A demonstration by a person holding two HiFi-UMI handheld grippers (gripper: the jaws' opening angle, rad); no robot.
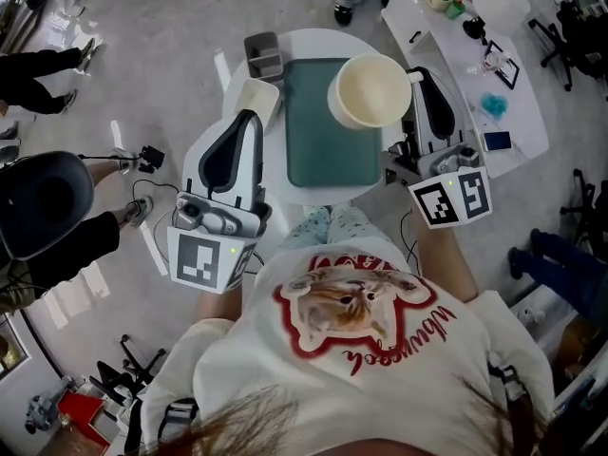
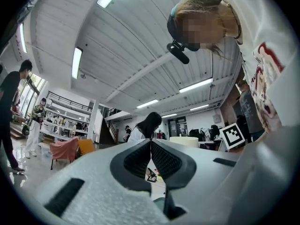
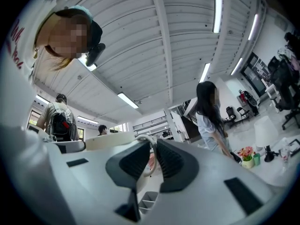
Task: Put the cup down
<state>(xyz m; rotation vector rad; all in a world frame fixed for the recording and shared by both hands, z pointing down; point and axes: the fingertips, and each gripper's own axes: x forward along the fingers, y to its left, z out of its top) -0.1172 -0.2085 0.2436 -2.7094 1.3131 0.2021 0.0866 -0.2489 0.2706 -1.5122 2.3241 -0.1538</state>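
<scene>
Cream cup (image 1: 370, 90) at the tip of the right gripper (image 1: 414, 74), over a green tray (image 1: 318, 141) on a round white table (image 1: 313, 41).

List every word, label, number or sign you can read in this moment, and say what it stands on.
No text reads cleanly.
Red script on the person's white shirt: upside down and curved, not legible.
Marker cubes, left and right: black-and-white square codes, no letters or numbers.
</scene>
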